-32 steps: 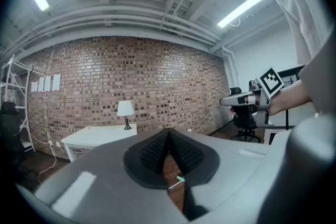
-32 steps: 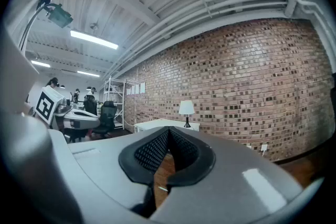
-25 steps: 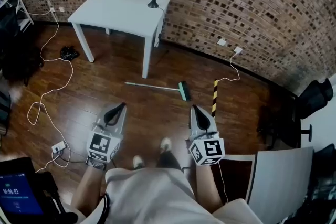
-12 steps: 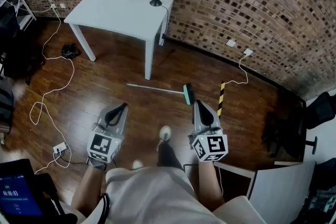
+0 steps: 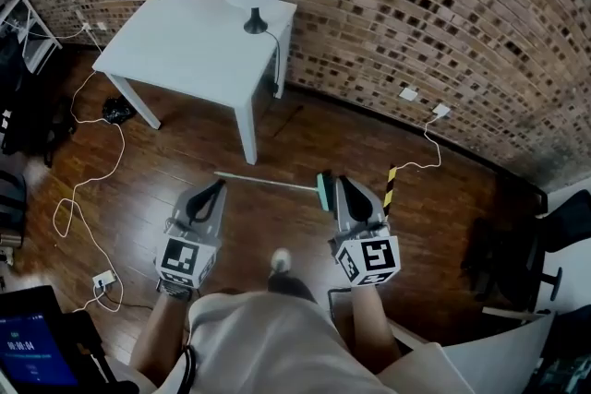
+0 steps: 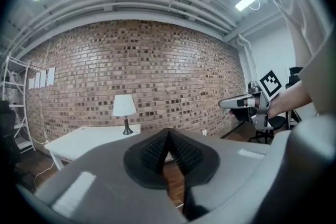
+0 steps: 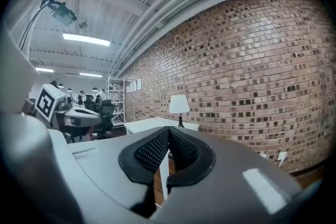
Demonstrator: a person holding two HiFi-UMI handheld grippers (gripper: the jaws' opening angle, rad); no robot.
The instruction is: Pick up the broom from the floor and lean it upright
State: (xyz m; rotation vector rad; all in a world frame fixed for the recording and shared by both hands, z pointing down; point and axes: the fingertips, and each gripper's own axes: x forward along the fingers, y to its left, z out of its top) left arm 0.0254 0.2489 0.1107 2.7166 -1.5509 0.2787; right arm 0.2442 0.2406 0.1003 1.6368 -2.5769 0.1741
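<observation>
The broom (image 5: 268,182) lies crosswise on the floor (image 5: 277,226) just ahead, brush end by the right gripper (image 5: 348,191), handle tip by the left gripper (image 5: 217,187), both clenched empty.

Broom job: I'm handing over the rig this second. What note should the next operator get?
Left gripper: shut, empty.
Right gripper: shut, empty.
Broom: lies flat on the wooden floor in front of the white table. Its green head is at the right gripper's side, and the brick wall is beyond.
Done: nothing; the broom is not gripped.
Left: open the jaws, reach down, grip the handle, lift, and lean the broom upright, probably against the wall.
</observation>
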